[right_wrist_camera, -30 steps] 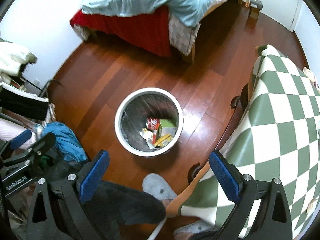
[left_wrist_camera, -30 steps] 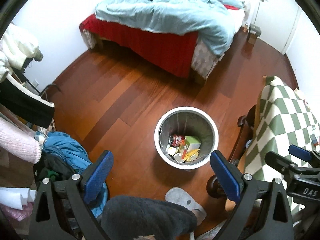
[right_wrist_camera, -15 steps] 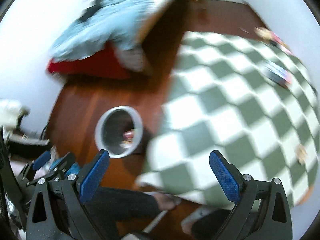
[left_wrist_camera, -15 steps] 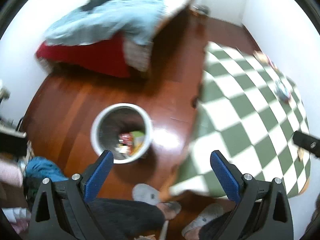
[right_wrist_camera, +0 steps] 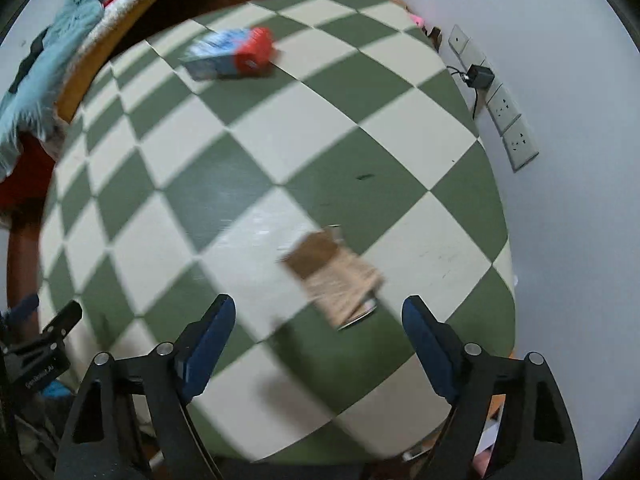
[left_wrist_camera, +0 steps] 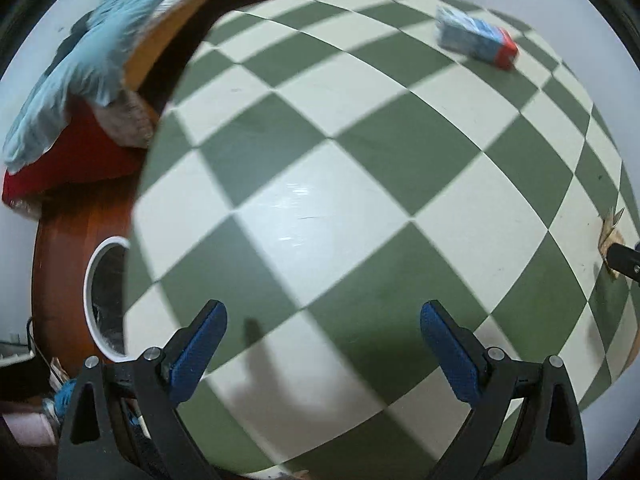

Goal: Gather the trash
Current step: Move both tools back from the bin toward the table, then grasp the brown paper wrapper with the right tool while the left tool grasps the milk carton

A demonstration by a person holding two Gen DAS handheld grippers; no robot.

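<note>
A blue carton with a red end lies on its side at the far part of the green-and-white checked table; it also shows in the left wrist view. A brown torn cardboard piece lies just ahead of my right gripper, which is open and empty above the table. My left gripper is open and empty over the checked table. The white-rimmed trash bin stands on the floor at the left, mostly hidden by the table edge.
A bed with a blue quilt and red cover stands at the far left. Wall sockets with a black plug sit on the white wall to the right of the table. The cardboard's edge shows at the right.
Both grippers have swung right and up from above the bin on the floor to over the checked table. The carton and cardboard have come into view. Both stay open.
</note>
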